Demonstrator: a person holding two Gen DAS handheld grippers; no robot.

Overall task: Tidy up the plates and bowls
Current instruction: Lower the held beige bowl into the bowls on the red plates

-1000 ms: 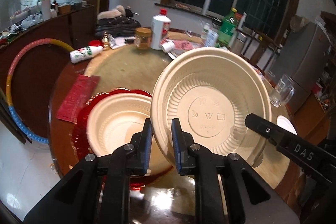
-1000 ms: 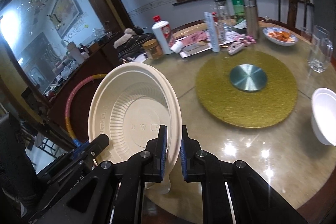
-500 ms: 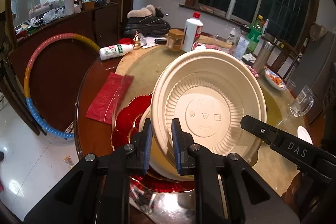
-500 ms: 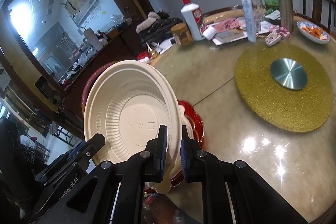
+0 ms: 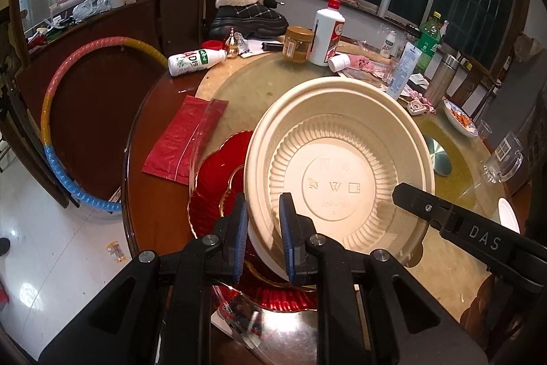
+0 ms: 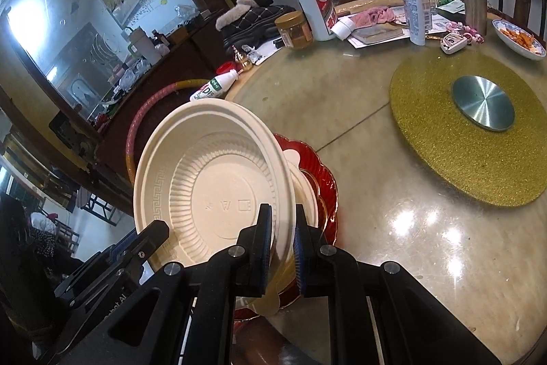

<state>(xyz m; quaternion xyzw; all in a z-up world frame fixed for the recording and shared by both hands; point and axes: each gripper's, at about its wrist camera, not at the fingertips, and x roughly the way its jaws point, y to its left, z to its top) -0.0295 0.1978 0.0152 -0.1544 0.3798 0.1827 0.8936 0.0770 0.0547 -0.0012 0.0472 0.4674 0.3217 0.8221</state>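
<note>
I hold a cream disposable bowl [image 5: 342, 173] tilted, its inside facing the cameras. My left gripper [image 5: 261, 204] is shut on its left rim. My right gripper [image 6: 282, 211] is shut on the opposite rim, and one of its fingers [image 5: 424, 204] shows in the left wrist view. The same bowl [image 6: 218, 187] hangs just over a scalloped red plate [image 5: 215, 173] near the table's edge. On that red plate [image 6: 323, 173] sits a second cream bowl [image 6: 307, 190], mostly hidden behind the held one.
A red packet [image 5: 181, 139] lies left of the plate, and a coloured hoop [image 5: 51, 112] leans beyond the table edge. Bottles [image 5: 326, 33], a jar [image 5: 299, 43] and clutter fill the far side. A gold turntable mat [image 6: 471, 132] lies to the right, near a glass mug [image 5: 504, 159].
Both grippers carried the cream bowl left and down. It now hangs low over the red plate and covers the bowl there. The jaws stayed shut.
</note>
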